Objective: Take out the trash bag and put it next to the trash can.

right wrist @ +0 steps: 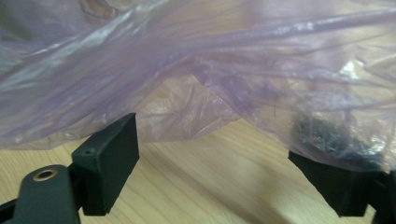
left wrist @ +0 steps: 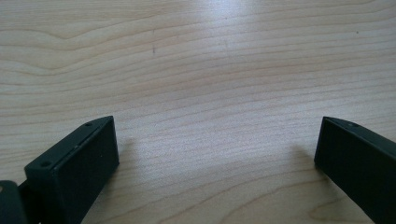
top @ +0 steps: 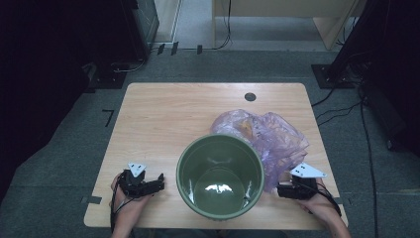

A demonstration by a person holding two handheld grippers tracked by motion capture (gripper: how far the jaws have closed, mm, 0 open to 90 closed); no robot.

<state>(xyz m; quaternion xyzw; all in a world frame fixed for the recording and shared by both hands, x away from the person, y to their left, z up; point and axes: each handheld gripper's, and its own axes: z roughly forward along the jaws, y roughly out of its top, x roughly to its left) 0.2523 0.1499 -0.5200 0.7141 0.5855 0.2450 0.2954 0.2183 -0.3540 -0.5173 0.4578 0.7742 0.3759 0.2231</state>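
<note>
A green bucket stands at the middle of the desk's near edge; a crumpled purple plastic bag lies just behind it toward the right edge; the right claw, jaws spread wide and empty, rests right beside the bag's near fold, so the right hand is nearer; the left claw, likewise agape, sits near the near-left corner; something dark inside the bag stays unclear

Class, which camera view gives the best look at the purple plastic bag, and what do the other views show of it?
The high view: the whole crumpled purple plastic bag lies on the table behind and right of the green bucket. The right gripper view shows its bag close up, hanging just ahead of the open jaws. The left gripper view looks at bare wood.
</note>
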